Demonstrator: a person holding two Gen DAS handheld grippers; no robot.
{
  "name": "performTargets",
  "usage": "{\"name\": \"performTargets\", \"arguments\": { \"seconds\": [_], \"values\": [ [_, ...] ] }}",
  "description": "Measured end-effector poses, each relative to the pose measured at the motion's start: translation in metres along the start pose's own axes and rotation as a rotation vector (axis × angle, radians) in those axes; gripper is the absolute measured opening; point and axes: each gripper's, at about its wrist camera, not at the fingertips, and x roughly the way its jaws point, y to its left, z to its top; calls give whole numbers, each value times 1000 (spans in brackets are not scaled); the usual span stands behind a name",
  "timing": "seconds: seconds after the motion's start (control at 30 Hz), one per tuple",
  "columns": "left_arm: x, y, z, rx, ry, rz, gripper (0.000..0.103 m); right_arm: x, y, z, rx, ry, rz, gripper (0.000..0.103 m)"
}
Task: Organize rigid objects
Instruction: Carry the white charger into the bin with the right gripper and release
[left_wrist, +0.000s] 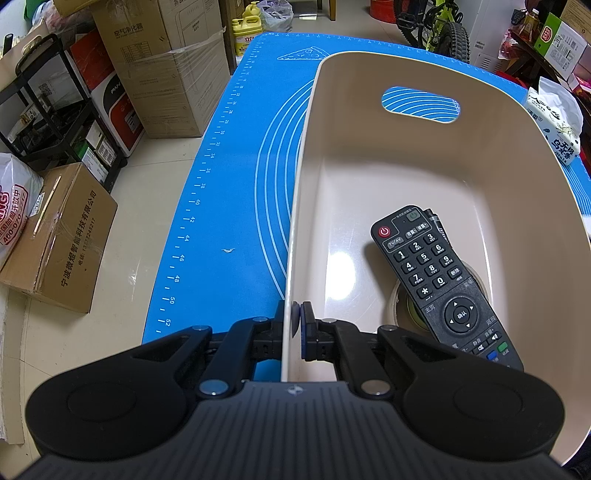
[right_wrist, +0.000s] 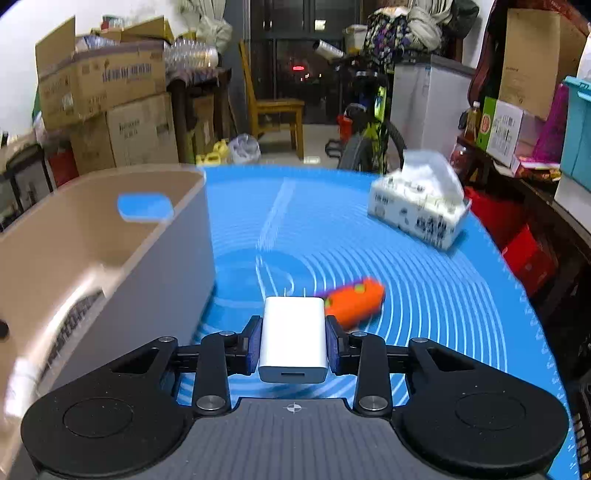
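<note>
A beige plastic bin stands on the blue mat. Inside it a black remote lies over a tape roll and a black marker. My left gripper is shut on the bin's near left wall. My right gripper is shut on a white charger block, held above the mat just right of the bin. An orange toy lies on the mat beyond the charger.
A tissue pack sits at the mat's far right, also in the left wrist view. Cardboard boxes and a black rack stand on the floor to the left. A bicycle and a chair stand behind the table.
</note>
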Motion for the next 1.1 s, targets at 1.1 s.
{"name": "performTargets", "arguments": {
  "seconds": [1.1],
  "values": [
    [0,0,0,0,0,0,7,-10,125,41,-311,113,269,43]
  ]
}}
